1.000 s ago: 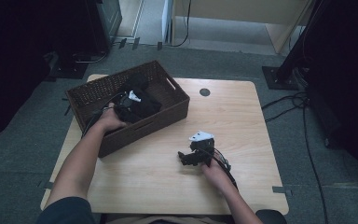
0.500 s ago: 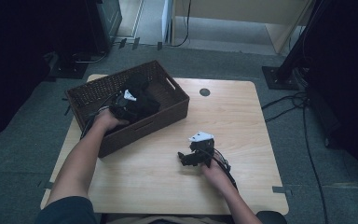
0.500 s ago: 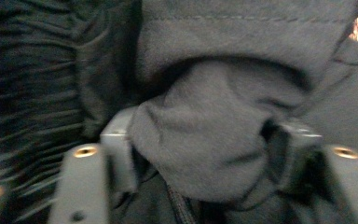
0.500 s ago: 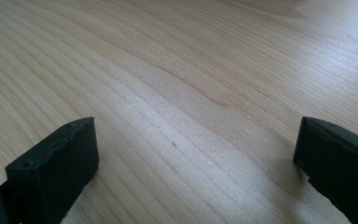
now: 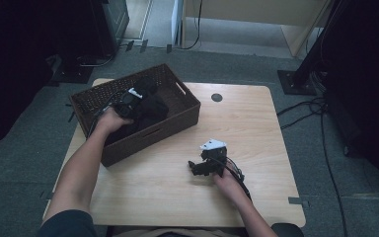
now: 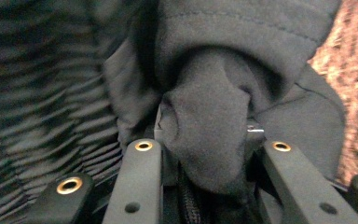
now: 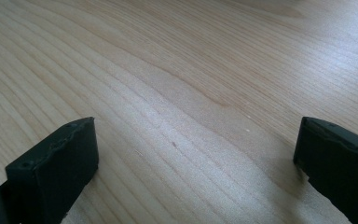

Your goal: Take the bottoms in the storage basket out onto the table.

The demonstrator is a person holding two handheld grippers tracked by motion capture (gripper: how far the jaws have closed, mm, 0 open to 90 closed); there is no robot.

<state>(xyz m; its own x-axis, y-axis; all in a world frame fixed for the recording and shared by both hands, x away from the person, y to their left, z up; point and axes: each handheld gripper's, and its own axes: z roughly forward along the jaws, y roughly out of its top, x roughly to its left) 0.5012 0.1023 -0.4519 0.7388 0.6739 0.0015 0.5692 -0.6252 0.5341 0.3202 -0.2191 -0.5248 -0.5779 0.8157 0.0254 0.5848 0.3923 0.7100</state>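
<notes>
A dark garment (image 5: 152, 107) lies bunched in the brown woven basket (image 5: 186, 117) at the table's back left. My left gripper (image 5: 130, 100) is inside the basket, on the garment. In the left gripper view a thick fold of the dark cloth (image 6: 209, 107) bulges between the two black jaws of my left gripper (image 6: 209, 145). These jaws have just been closing and now pinch the cloth. My right gripper (image 5: 198, 168) rests low over the bare wooden table (image 5: 246, 133) near the front middle. Its jaws (image 7: 196, 149) stand wide open over plain wood (image 7: 191, 70).
The basket's woven wall (image 6: 352, 88) shows beside the cloth, and a blurred dark striped surface (image 6: 32, 93) lies on the other side. A round hole (image 5: 216, 97) sits near the table's back edge. Cables (image 5: 316, 111) and a black stand base (image 5: 296, 81) lie on the floor at right.
My left gripper has closed on the dark cloth and risen a little inside the basket, gathering the garment up. The right gripper has stayed in place.
</notes>
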